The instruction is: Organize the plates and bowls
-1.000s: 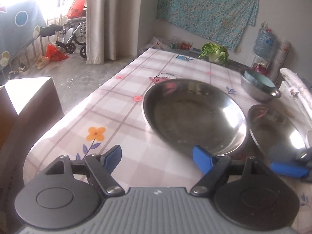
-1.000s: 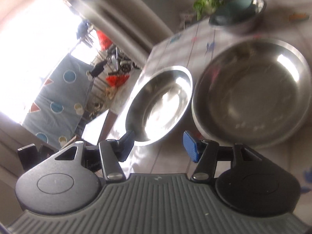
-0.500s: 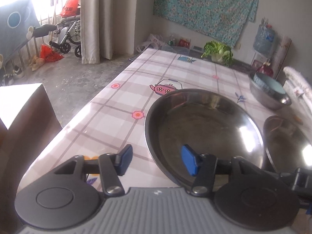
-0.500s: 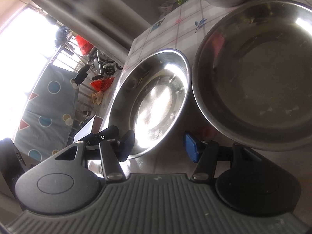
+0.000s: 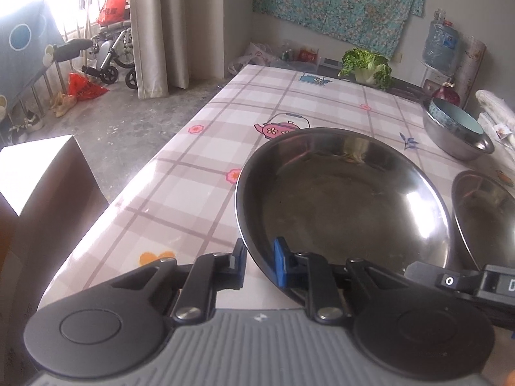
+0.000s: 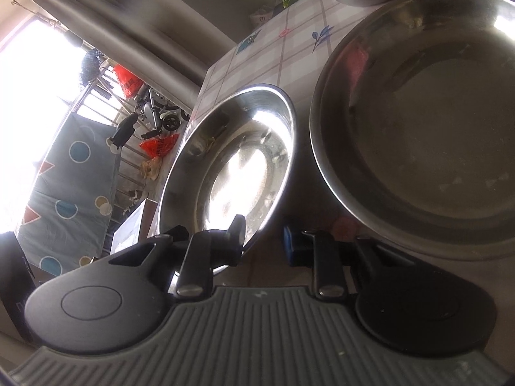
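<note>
Large plate (image 5: pixel 341 199) sits near the worktop (image 5: pixel 199 167) left edge. Left claw (image 5: pixel 259 265) just closed, pinching its near rim. Right claw (image 6: pixel 264 241) just closed, narrow, straddling the same rim; contact unclear.

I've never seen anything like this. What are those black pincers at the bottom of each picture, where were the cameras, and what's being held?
No robot here: a person holds a two-fingered tool in each hand, each with a camera looking along its fingers. One picture comes from the left gripper, the other from the right gripper. On the checked table lie a wide steel dish, a second dish beside it, and a steel bowl holding a blue bowl. Both pairs of fingers have just been closing. The left pair pinches the wide steel dish's near rim; the right pair straddles the same rim, but whether it presses is unclear.
</note>
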`<state>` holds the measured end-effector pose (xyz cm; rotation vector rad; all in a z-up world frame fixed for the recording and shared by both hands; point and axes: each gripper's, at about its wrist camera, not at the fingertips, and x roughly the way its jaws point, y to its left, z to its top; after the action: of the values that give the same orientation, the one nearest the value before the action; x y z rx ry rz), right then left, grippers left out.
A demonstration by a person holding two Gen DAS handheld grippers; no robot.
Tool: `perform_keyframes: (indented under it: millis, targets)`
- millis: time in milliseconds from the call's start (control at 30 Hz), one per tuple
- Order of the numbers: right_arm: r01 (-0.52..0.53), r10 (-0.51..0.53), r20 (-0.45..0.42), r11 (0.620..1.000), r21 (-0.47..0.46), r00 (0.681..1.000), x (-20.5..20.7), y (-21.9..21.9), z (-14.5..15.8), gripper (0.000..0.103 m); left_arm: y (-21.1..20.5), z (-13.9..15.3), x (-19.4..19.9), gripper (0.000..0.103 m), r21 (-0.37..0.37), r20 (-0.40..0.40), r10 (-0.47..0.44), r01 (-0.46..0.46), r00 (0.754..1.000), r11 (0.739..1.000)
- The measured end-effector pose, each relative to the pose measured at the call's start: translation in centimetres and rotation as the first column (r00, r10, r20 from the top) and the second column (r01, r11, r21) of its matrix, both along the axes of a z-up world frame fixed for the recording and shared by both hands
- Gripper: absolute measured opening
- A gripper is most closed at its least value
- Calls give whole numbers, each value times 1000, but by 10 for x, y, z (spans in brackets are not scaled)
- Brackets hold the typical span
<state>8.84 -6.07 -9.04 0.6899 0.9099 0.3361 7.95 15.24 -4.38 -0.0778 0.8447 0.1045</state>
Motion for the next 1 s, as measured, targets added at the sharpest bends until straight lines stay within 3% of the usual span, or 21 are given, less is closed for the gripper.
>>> perform_keyframes:
  millis: [400, 733, 833, 1000]
  targets:
    - [-120, 119, -15, 992, -46, 993, -37, -2, 7, 22, 9, 0, -55, 20, -41, 23, -50, 51, 998, 998]
    - [-214, 213, -24, 974, -72, 977, -71, -16, 13, 22, 18, -1, -105, 22, -162, 48, -107, 113, 993, 980]
    - [-234, 233, -22, 969, -79, 972, -81, -23, 15, 22, 20, 1, -117, 25, -181, 46, -119, 126, 992, 975]
    - [-249, 249, -13, 964, -98, 968, -89, -31, 19, 24, 24, 15, -126, 41, -144, 71, -109, 119, 991, 982]
